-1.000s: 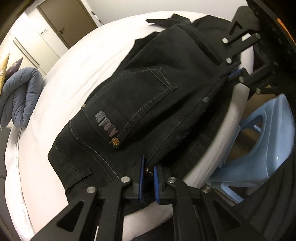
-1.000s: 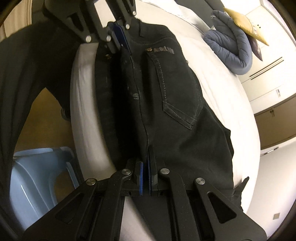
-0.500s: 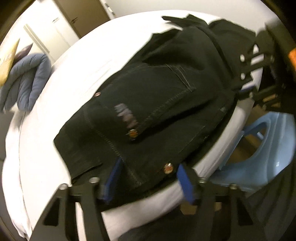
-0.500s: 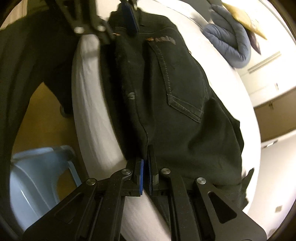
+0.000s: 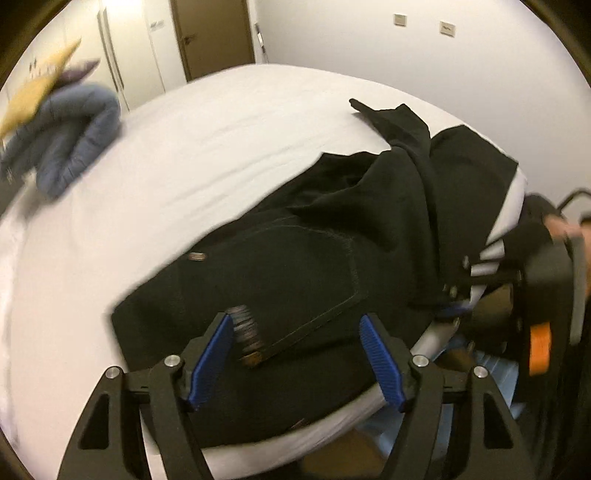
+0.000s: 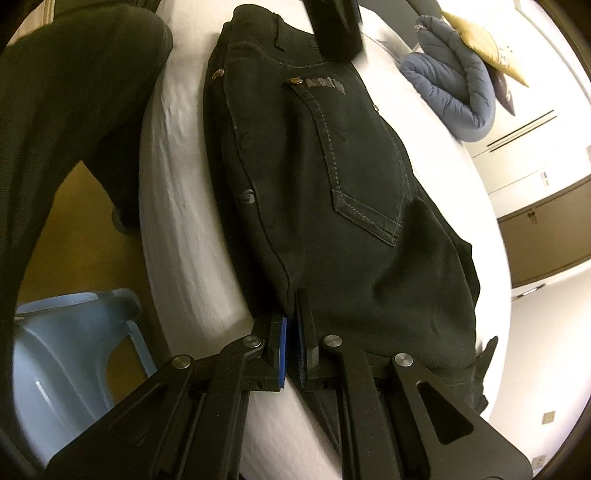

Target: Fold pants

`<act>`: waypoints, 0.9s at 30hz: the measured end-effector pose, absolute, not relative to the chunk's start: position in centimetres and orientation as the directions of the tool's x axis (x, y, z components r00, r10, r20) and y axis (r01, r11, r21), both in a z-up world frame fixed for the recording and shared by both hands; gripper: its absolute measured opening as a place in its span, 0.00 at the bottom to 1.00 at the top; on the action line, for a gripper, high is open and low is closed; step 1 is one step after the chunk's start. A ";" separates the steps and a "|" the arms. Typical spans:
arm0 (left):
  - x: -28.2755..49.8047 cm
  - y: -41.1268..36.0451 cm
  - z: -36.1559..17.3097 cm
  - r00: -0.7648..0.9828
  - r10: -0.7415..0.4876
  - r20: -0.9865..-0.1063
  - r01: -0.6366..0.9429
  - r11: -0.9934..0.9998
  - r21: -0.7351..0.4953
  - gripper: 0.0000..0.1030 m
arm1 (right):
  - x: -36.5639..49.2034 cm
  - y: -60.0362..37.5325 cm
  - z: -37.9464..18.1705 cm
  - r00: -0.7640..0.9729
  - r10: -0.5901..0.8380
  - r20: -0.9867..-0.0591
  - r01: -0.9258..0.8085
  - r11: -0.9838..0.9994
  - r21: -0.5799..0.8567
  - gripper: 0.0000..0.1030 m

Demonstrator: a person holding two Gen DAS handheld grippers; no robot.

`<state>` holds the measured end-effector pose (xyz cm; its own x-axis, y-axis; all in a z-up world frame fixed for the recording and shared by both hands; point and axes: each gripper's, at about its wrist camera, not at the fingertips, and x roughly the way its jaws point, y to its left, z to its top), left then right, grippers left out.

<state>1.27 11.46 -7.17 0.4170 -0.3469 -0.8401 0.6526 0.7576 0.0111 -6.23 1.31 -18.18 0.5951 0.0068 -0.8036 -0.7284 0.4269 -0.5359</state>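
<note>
Black pants (image 5: pixel 295 266) lie folded along the near edge of a white bed (image 5: pixel 184 166), back pocket up. My left gripper (image 5: pixel 297 339) is open above the waistband end, holding nothing. My right gripper (image 6: pixel 291 328) is shut on the pants' folded edge (image 6: pixel 295 295) near the thigh. The pants (image 6: pixel 332 177) stretch away from it toward the waistband. The right gripper shows blurred at the far right of the left wrist view (image 5: pixel 458 295). The left gripper is a dark blur at the top of the right wrist view (image 6: pixel 336 26).
A rolled blue-grey duvet (image 5: pixel 70 136) and a yellow cushion (image 5: pixel 33 92) lie at the far side of the bed. A light blue plastic stool (image 6: pixel 70 347) stands on the floor beside the bed. The person's dark-clad leg (image 6: pixel 66 110) stands by the bed edge.
My left gripper has opened, let go of the waistband and lifted away. My right gripper stays shut on the folded edge.
</note>
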 end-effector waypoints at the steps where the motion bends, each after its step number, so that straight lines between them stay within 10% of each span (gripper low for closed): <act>1: 1.6 10.5 -8.3 0.396 -0.346 -0.851 0.648 0.762 -0.008 0.63 | -6.2 1.1 -18.0 0.595 0.012 -0.804 -0.720 0.453 -0.526 0.05; 7: 2.7 8.1 -13.6 0.360 -0.269 -0.893 0.543 0.839 -0.034 0.61 | -5.0 -2.2 -15.7 0.513 0.171 -0.841 -0.682 0.676 -0.279 0.11; 10: 2.8 7.8 -13.6 0.351 -0.248 -0.903 0.524 0.851 -0.030 0.61 | -4.3 -5.8 -13.4 0.425 0.350 -0.835 -0.622 0.783 0.011 0.27; 13: 2.9 7.3 -13.6 0.342 -0.233 -0.910 0.517 0.856 -0.025 0.61 | -2.0 -12.1 -10.9 0.429 0.501 -0.752 -0.438 0.843 0.313 0.63; 17: 3.5 6.7 -13.6 0.321 -0.234 -0.918 0.503 0.863 -0.044 0.61 | 3.4 -23.7 -8.8 0.528 0.484 -0.698 -0.093 0.850 0.519 0.65; 27: 3.9 7.5 -14.1 0.333 -0.235 -0.913 0.481 0.875 -0.049 0.62 | 20.4 -35.7 -8.1 0.419 0.122 -0.900 0.239 0.941 0.239 0.65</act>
<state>3.87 7.52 -14.07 0.3333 -0.2350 -0.9131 0.4814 0.8751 -0.0495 20.40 -35.71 -8.09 0.4186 0.1221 -0.8999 0.2389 0.9412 0.2388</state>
